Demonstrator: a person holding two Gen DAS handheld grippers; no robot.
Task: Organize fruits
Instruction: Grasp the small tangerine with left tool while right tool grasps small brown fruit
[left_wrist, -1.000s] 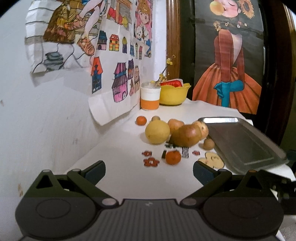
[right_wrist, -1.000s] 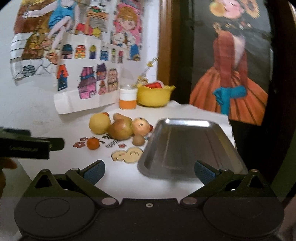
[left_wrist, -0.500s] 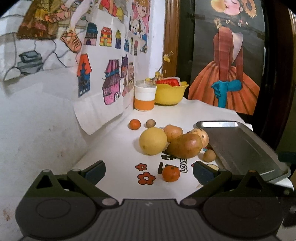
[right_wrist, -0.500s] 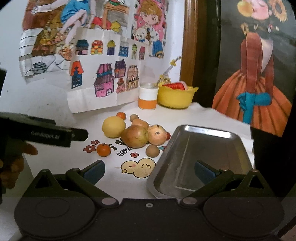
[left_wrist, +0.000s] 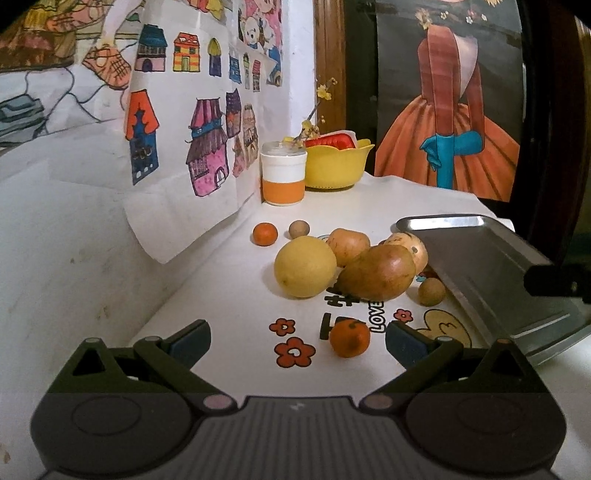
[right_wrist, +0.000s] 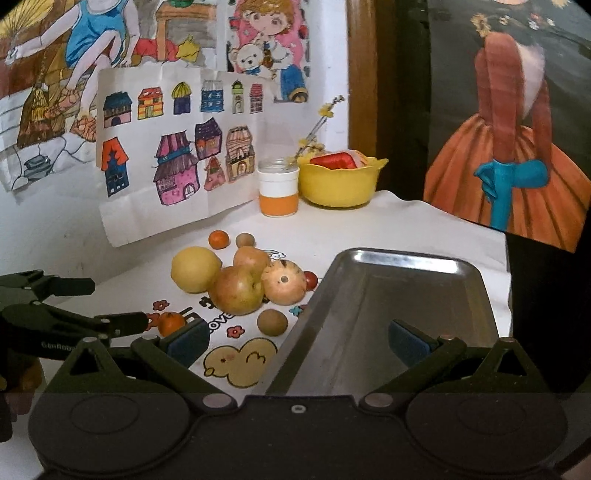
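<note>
Two tongs, both spread wide and holding nothing. Left tongs (left_wrist: 297, 341) are held low over the surface (left_wrist: 229, 295), a small orange (left_wrist: 349, 338) lying between their tips. Right tongs (right_wrist: 297, 341) are held level above the near end of the metal tray (right_wrist: 406, 295). Remaining fruit, including a yellow pear (left_wrist: 305, 266), lies clustered left of the tray.

"LOVE" on tablecloth (left_wrist: 236, 295); "GenRobo" on left tool (right_wrist: 122, 325)
</note>
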